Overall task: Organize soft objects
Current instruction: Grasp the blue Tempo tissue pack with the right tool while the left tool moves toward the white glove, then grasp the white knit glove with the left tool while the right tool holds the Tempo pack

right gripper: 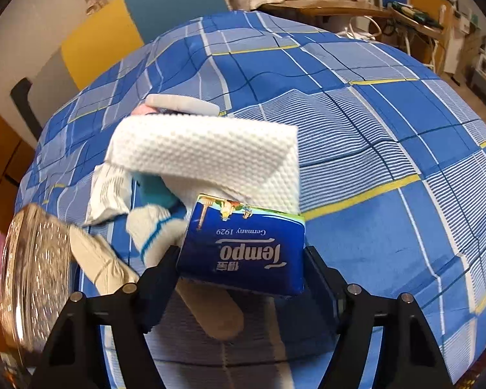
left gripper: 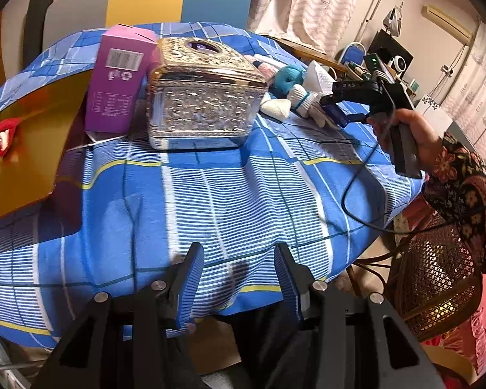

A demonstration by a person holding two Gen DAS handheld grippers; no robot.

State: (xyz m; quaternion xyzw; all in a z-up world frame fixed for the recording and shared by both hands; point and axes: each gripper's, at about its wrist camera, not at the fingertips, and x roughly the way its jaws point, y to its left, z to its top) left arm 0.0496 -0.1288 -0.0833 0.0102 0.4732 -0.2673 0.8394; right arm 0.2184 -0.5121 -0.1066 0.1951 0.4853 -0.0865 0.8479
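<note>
Checked cloth (right gripper: 388, 123) on desk. Right tool (right gripper: 239, 269): grasping one tissue pack (right gripper: 243, 253), lower centre. Left tool (left gripper: 238, 278): released, half-open, empty. One paper towel (right gripper: 204, 155); one metal box (left gripper: 204, 97).

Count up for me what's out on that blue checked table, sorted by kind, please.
Boxes: 3 (pink carton, shiny metal box, gold box)
Paper goods: 2 (paper towel, blue tissue pack)
Plush toy: 1, teal
Socks or gloves: 3 clear to see; the heap may hide more
Total: 9
</note>
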